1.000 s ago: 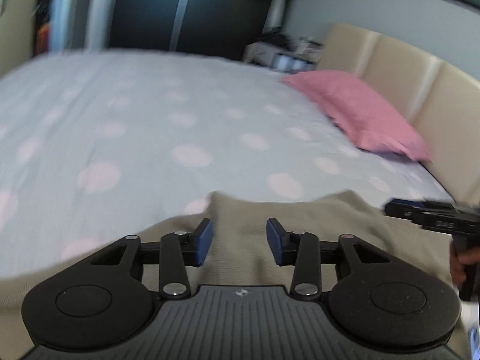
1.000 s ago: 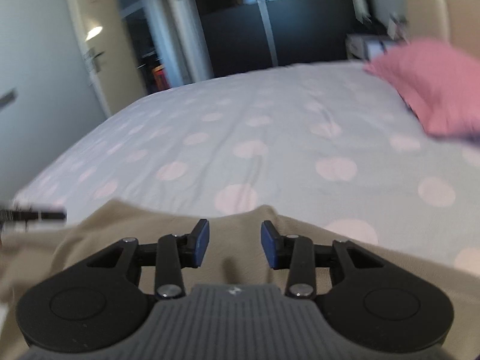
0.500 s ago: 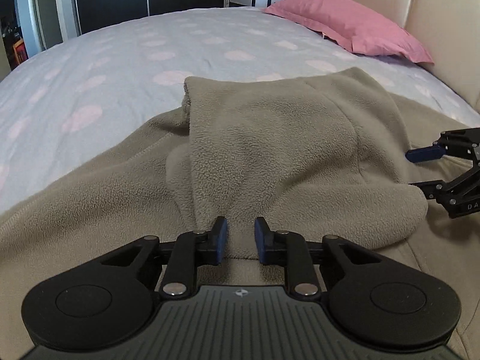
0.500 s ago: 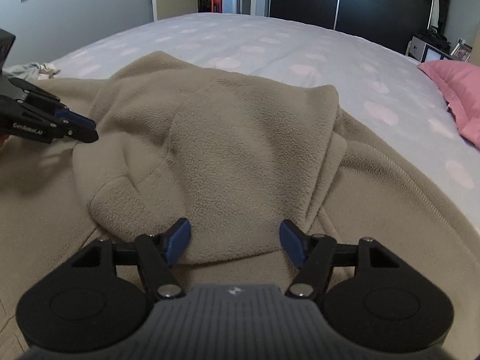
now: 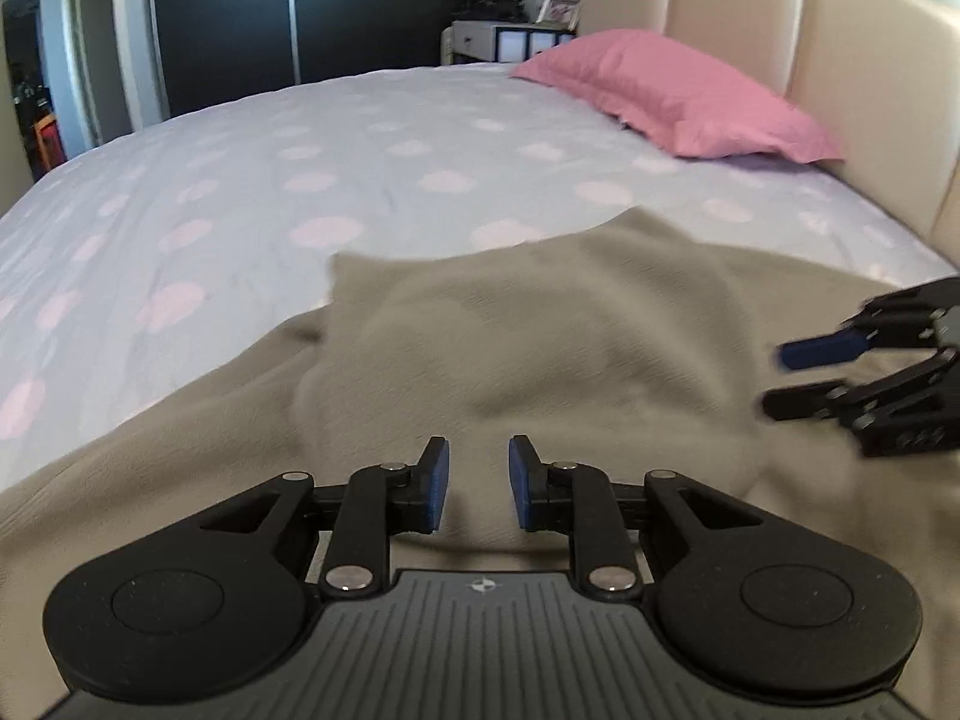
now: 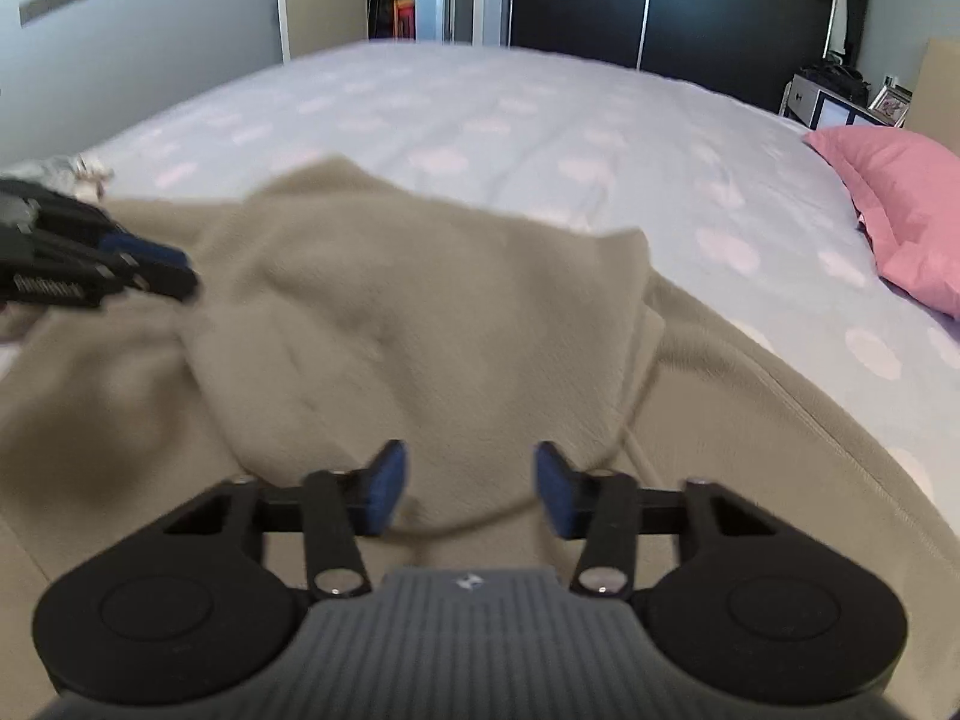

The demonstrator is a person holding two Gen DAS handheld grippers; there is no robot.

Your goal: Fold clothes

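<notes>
A beige fleece garment (image 5: 540,330) lies spread on the bed, its hood folded down over the body (image 6: 420,312). My left gripper (image 5: 478,483) hovers just above the near part of the fleece. Its blue pads stand a narrow gap apart with nothing pinched between them. My right gripper (image 6: 470,489) hangs over the hood's near edge and a drawstring. Its jaws are closing, with only flat fabric beneath them. Each gripper shows in the other's view: the right gripper (image 5: 780,378) at the garment's right side, the left gripper (image 6: 174,270) at its left side.
The bed (image 5: 300,180) has a pale sheet with pink dots, bare beyond the fleece. A pink pillow (image 5: 678,102) leans by the cream headboard (image 5: 840,60). A small crumpled cloth (image 6: 66,171) lies at the bed's left edge. A nightstand (image 5: 504,42) and dark wardrobe (image 5: 300,18) stand behind.
The hood has come to lie folded down over the garment. Both grippers have drawn back toward its near side. The right jaws widened, then narrowed again; the left jaws narrowed.
</notes>
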